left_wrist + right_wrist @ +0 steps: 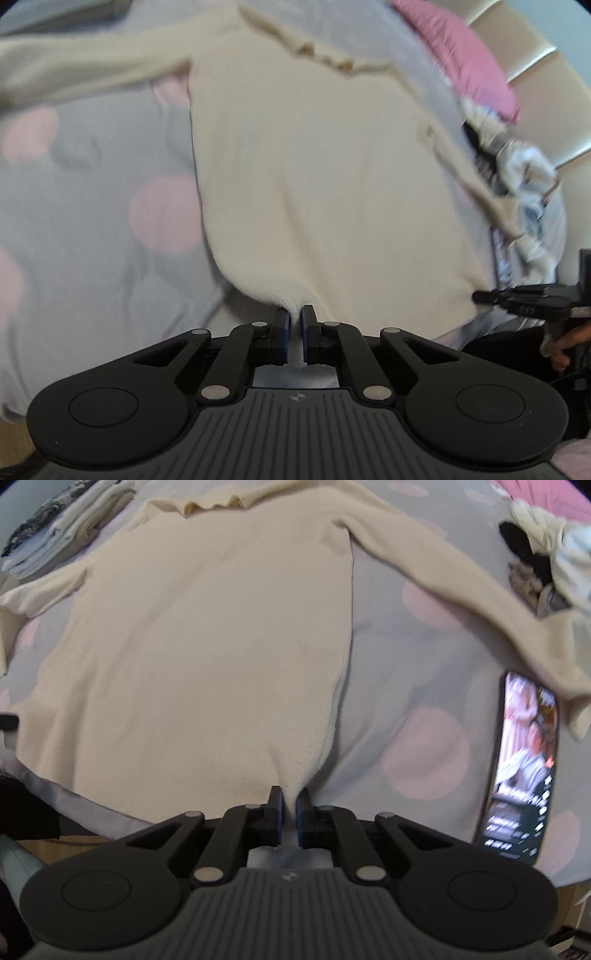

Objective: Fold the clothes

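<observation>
One cream long-sleeved ribbed knit sweater [207, 642] lies spread flat on a grey bedspread with pink dots [410, 686]. Its long axis runs from the hem, nearest both cameras, to the frilled neckline [218, 500] at the far end; two sleeves extend outward to either side. Two black two-finger grippers hold the hem. The left gripper [294, 334] has its jaws closed on a pinch of the hem at the sweater's left corner; the right gripper [289, 814] is likewise clamped on a fold of hem at the right corner. In the left wrist view the right gripper [524, 299] appears at the right edge. One lit smartphone [524, 764] lies beside the right sleeve. One stack of folded garments [62, 528] sits far left, one heap of unfolded clothes [543, 554] far right, near one pink pillow [458, 55].
</observation>
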### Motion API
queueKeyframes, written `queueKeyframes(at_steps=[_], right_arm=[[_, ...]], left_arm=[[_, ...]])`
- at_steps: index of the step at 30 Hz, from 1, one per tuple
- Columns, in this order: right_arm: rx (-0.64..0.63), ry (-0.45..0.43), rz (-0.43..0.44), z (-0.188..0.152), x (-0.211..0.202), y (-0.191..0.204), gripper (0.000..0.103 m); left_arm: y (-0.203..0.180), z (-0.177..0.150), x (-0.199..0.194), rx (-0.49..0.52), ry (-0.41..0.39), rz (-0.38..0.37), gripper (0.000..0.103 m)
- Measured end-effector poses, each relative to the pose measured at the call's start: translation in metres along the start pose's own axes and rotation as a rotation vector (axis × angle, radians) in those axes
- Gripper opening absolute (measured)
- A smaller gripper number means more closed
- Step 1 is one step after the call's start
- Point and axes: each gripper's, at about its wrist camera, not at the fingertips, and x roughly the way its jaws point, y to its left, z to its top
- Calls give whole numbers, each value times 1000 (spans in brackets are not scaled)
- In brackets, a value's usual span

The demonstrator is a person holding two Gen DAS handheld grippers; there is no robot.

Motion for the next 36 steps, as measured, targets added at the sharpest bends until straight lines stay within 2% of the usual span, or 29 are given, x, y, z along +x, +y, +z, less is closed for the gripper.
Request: queueKeyframes(at_steps=[4, 8, 12, 16, 22, 25, 26, 27, 29, 32, 36], right_arm=[[-16, -14, 38, 9, -30, -3, 8], [-112, 3, 9, 11, -56, -1, 8], [-148, 59, 39, 4, -74, 3, 7], [-187, 121, 46, -10, -70, 11, 7], [-215, 192, 11, -15, -28, 19, 8], [-247, 219, 8, -12, -17, 27, 18], [-262, 217, -3, -12, -18, 29, 33], [-278, 214, -14, -11, -18, 31, 42], [-270, 205, -2, -6, -21, 28, 42], [-262, 167, -14, 5, -28, 19, 42], [-259, 50, -30, 36, -38, 6, 38]], left_arm=[[-2, 8, -38, 31, -21, 8, 4], [-14, 2, -57, 103, 21, 35, 4], [-19, -10, -67, 140, 77, 37, 4], [-25, -26, -54, 192, 152, 69, 4], [-16, -33, -9, 167, 261, 105, 4], [-10, -34, 3, 138, 295, 95, 6], [-10, -34, 4, 139, 300, 98, 9], [-9, -34, 4, 138, 299, 92, 11], [-7, -31, 0, 131, 283, 74, 19], [-4, -21, -10, 119, 226, 52, 20], [-12, 8, -19, 180, 100, 66, 20]])
